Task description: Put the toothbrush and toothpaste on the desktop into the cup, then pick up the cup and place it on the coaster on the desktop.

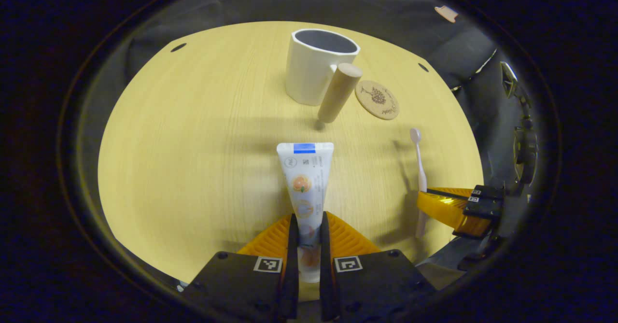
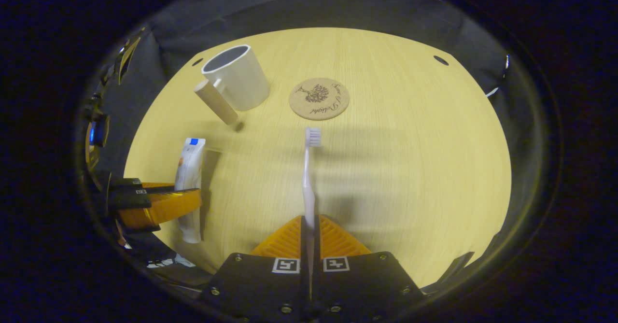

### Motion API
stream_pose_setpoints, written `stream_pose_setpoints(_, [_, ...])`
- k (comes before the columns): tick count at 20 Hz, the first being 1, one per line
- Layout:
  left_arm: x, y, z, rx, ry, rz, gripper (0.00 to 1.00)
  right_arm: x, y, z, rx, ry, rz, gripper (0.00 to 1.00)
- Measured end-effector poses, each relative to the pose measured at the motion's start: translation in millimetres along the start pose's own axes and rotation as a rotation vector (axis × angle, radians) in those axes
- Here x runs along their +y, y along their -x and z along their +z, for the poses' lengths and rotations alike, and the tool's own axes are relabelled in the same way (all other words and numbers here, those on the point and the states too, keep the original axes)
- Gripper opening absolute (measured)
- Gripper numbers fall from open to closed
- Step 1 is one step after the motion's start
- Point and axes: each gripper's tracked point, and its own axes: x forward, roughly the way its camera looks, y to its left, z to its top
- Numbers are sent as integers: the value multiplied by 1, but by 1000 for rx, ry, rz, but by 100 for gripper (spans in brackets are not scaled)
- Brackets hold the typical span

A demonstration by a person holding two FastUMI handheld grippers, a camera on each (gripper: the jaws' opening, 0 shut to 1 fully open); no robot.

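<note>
In the left gripper view, the left gripper [image 1: 306,236] has its two fingers squeezed tight on the toothpaste tube [image 1: 306,178]. The tube sticks out in front of the fingers, with its flat blue end pointing toward the cup [image 1: 316,67], above the yellow wooden table [image 1: 193,154].

In the right gripper view, the right gripper [image 2: 309,231] has its fingers almost all the way together, pinching the thin handle of the toothbrush [image 2: 308,173]. The brush points forward, bristle end far from the fingers and aimed toward the coaster [image 2: 318,98].

The white cup stands upright on the table and is open at the top. It has a round wooden handle [image 1: 339,92] that slants down its side. The round cork coaster lies flat on the table just beside the cup, not touching it.

From the left gripper view you can see the other gripper off to the right side, holding the toothbrush up. From the right gripper view you can see the other gripper off to the left side, with the toothpaste in it.

The table has small dark holes [image 2: 440,60] near its far edge. Dark cloth hangs behind the table.
</note>
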Motion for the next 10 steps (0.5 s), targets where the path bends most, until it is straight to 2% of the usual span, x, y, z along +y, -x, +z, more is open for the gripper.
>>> stream_pose_setpoints(6, [0,19,23,-123,34,-8,25,11,20,16,-96,-28,60,3])
stream_pose_setpoints(10, [9,41,48,-235,52,-1,25,14,36,38,-204,-26,84,3])
